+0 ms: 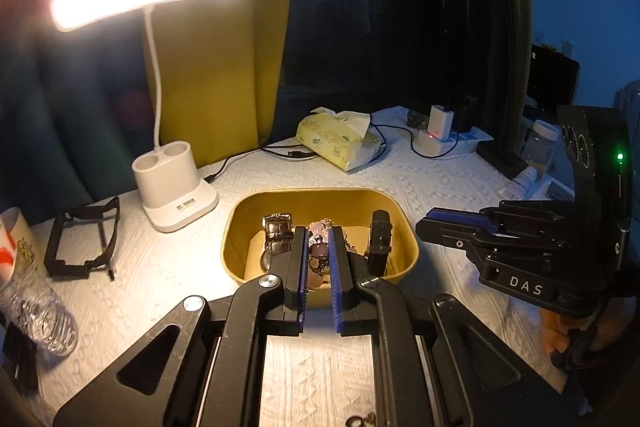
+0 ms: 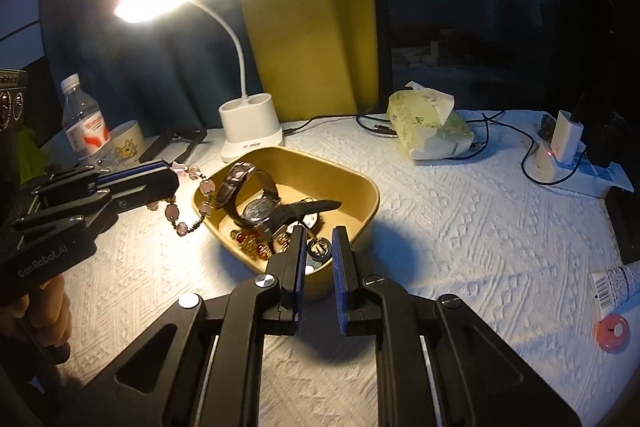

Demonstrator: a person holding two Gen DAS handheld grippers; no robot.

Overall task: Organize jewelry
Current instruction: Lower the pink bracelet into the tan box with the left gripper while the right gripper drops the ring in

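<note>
A yellow tray (image 1: 320,195) (image 2: 360,183) sits on the white cloth and holds watches (image 2: 256,207), a black-strapped watch (image 1: 378,239) and small jewelry. My left gripper (image 1: 319,233) (image 2: 172,171) is shut on a pink bead bracelet (image 1: 318,255) (image 2: 188,195) and holds it above the tray's left rim, beads dangling over the edge. My right gripper (image 2: 319,233) (image 1: 424,223) is open and empty, at the tray's near rim over a small round piece (image 2: 319,249).
A lit white desk lamp (image 1: 176,187) (image 2: 250,131) stands behind the tray. A tissue pack (image 1: 340,141) (image 2: 430,131), cables and a power strip (image 1: 448,139) lie at the back. A water bottle (image 2: 82,123), mug and black frame (image 1: 84,239) stand left. A tube and red cap (image 2: 612,333) lie right.
</note>
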